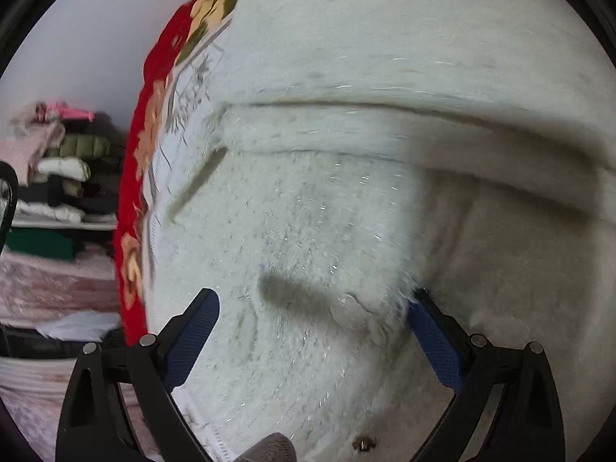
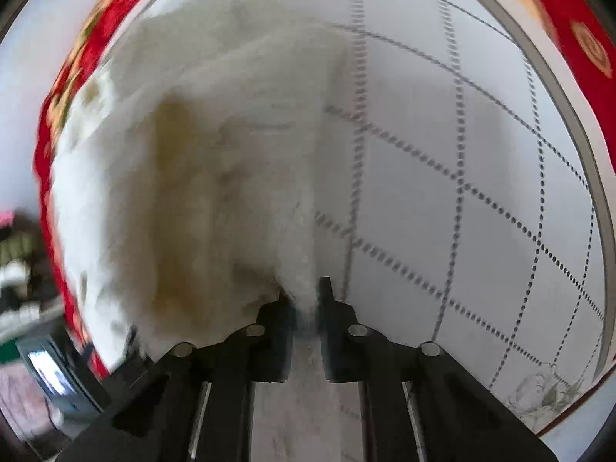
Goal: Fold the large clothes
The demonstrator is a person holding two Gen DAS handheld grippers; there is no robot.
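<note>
A fluffy white garment (image 1: 346, 200) lies on a quilted white bedcover (image 2: 481, 177) with a red floral border (image 1: 134, 200). The left gripper (image 1: 312, 315) hangs over it with fingers spread wide, pressing nothing. The right gripper (image 2: 306, 300) pinches the garment's near edge between nearly closed fingers, the bare bedcover to its right.

One white fleece garment (image 1: 346, 200) lies on one quilted bedspread (image 2: 481, 192); beside the bedspread, one stack (image 1: 61, 177) of perhaps eight folded clothes.

No text, label, brand, number or sign can be read in either view.
</note>
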